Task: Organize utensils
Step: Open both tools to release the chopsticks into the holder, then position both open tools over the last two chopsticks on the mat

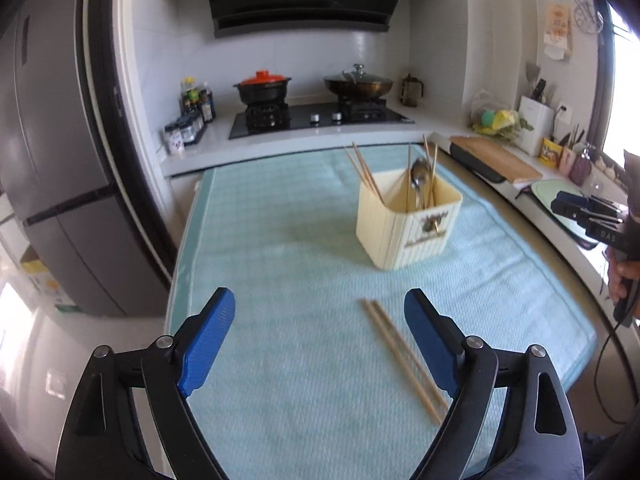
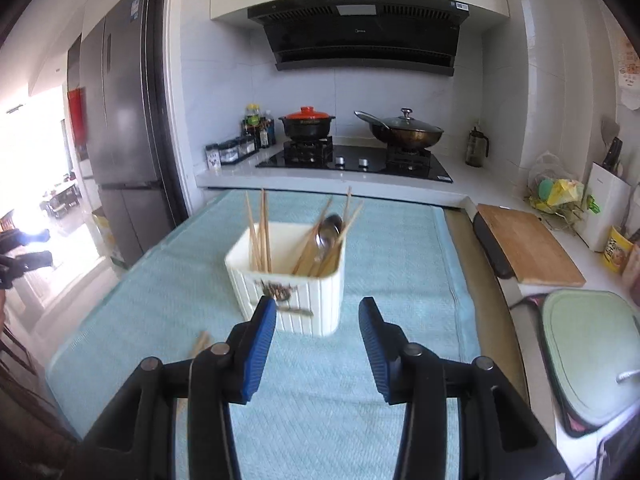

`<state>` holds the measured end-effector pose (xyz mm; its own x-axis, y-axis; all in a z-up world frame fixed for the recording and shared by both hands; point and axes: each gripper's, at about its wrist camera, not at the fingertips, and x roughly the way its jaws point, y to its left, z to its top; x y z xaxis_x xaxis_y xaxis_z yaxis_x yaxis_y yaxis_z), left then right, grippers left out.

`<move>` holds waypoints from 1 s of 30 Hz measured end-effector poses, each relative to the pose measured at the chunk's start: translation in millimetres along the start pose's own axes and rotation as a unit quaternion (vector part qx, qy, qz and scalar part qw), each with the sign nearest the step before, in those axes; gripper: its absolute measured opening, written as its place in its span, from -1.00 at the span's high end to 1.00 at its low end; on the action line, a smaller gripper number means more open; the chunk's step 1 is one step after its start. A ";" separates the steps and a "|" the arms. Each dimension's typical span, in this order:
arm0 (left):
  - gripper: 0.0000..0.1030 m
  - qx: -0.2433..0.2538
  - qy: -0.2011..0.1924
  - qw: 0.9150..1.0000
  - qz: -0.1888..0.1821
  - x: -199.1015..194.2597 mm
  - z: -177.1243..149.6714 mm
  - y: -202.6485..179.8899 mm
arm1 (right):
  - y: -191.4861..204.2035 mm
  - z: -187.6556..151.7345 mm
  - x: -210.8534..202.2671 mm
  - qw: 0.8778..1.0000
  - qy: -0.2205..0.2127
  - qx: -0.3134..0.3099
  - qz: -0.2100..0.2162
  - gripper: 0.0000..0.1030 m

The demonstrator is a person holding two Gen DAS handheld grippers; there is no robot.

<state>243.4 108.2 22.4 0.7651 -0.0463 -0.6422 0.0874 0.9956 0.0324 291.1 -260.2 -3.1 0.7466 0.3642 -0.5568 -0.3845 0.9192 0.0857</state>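
left wrist view: a cream utensil holder point(image 1: 408, 224) stands on the light green cloth point(image 1: 280, 280) covering the table, ahead and to the right. inside it, a bundle of wooden chopsticks point(image 1: 366, 174) leans toward the left corner, and a metal spoon point(image 1: 420, 180) stands bowl up with more chopsticks on the right side. a loose pair of chopsticks point(image 1: 404, 360) lies flat on the cloth, just beside the inner face of the left gripper's point(image 1: 320, 340) right finger, not held. the left gripper is spread wide with nothing between its pads. right wrist view: the right gripper point(image 2: 318, 344) is spread too, empty, and sits just in front of the holder point(image 2: 296, 284). one chopstick set point(image 2: 260, 232) stands in the holder's left part, the spoon point(image 2: 330, 236) in the right. a black pot with a red lid point(image 2: 307, 122) and a lidded wok point(image 2: 404, 130) sit on the stove behind.
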 end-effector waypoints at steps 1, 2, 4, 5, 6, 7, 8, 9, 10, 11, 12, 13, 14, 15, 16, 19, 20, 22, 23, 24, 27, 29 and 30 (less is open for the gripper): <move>-0.70 -0.008 0.003 1.000 0.003 0.2 -15.6 -2.6 | 3.6 -17.4 -1.7 1.000 0.008 -0.008 -0.013 0.15; -0.70 -0.019 0.007 1.000 0.007 2.3 -31.1 -6.6 | 7.6 -33.6 -2.7 1.000 0.015 -0.014 -0.021 0.15; -0.71 -0.043 0.015 0.999 0.010 10.4 -61.5 -16.1 | 16.6 -64.8 -4.0 0.999 0.028 -0.011 -0.035 0.15; -0.71 -0.057 0.020 0.998 0.006 15.9 -75.5 -21.4 | 20.7 -79.4 -3.6 0.999 0.037 -0.005 -0.034 0.15; -0.71 -0.071 0.024 0.997 -0.002 21.2 -87.6 -26.1 | 26.7 -94.0 -1.5 0.998 0.048 0.002 -0.032 0.15; -0.70 -0.086 0.029 0.996 -0.009 27.3 -98.2 -30.8 | 34.1 -107.9 -0.1 0.998 0.059 0.005 -0.029 0.15; -0.70 -0.099 0.036 0.994 -0.014 33.7 -106.5 -34.6 | 41.6 -120.3 2.1 0.997 0.070 0.007 -0.025 0.15; -0.70 -0.108 0.043 0.993 -0.019 37.6 -114.0 -38.2 | 49.3 -130.5 5.1 0.996 0.081 0.009 -0.020 0.15; -0.70 -0.116 0.049 0.992 -0.025 42.9 -118.7 -41.3 | 56.8 -139.6 8.2 0.996 0.089 0.008 -0.014 0.15; -0.70 -0.119 0.055 0.991 -0.031 47.6 -122.2 -44.5 | 64.4 -146.1 11.3 0.995 0.096 0.007 -0.006 0.15; -0.70 -0.116 0.059 0.991 -0.035 51.2 -125.3 -48.9 | 71.2 -151.0 14.1 0.995 0.103 0.006 0.009 0.15; -0.70 -0.109 0.064 0.991 -0.036 55.2 -127.3 -52.9 | 78.2 -155.1 16.4 0.994 0.107 0.003 0.023 0.15; -0.70 -0.100 0.067 0.992 -0.031 57.9 -129.5 -56.3 | 84.5 -157.0 19.0 0.993 0.110 0.000 0.031 0.15; -0.70 -0.092 0.068 0.993 -0.025 60.1 -130.8 -59.0 | 90.6 -158.5 21.8 0.993 0.113 -0.003 0.039 0.15; -0.70 -0.087 0.069 0.994 -0.018 61.6 -131.6 -60.3 | 95.6 -158.5 25.1 0.992 0.115 -0.007 0.049 0.16; -0.70 -0.106 0.065 0.992 -0.013 59.1 -136.5 -50.3 | 107.7 -152.3 36.3 0.990 0.115 -0.015 0.076 0.26; -0.70 -0.116 0.062 0.991 -0.011 57.2 -137.2 -45.4 | 112.5 -148.9 41.9 0.990 0.116 -0.020 0.083 0.34; -0.70 -0.130 0.057 0.990 0.000 54.6 -138.1 -35.2 | 121.9 -142.3 54.6 0.988 0.118 -0.026 0.099 0.42; -0.70 -0.134 0.056 0.989 0.007 53.3 -138.8 -30.8 | 126.4 -138.9 62.7 0.987 0.120 -0.026 0.107 0.49; -0.70 -0.139 0.055 0.989 0.012 52.6 -139.4 -26.3 | 130.9 -136.4 70.7 0.985 0.124 -0.027 0.114 0.54; -0.70 -0.151 0.053 0.987 0.021 48.5 -143.3 -15.8 | 146.5 -132.0 91.9 0.982 0.134 -0.025 0.134 0.58; -0.70 -0.155 0.052 0.986 0.024 46.4 -145.7 -12.6 | 155.9 -129.6 103.1 0.980 0.140 -0.028 0.141 0.62; -0.70 -0.155 0.053 0.986 0.025 46.1 -146.5 -11.5 | 161.0 -129.8 107.8 0.979 0.143 -0.031 0.141 0.63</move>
<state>184.3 106.5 -119.8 0.6916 -0.0037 -0.7222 -0.1609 0.9741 -0.1591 239.2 -92.4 -156.5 0.4280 0.5366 -0.7272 -0.5922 0.7744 0.2229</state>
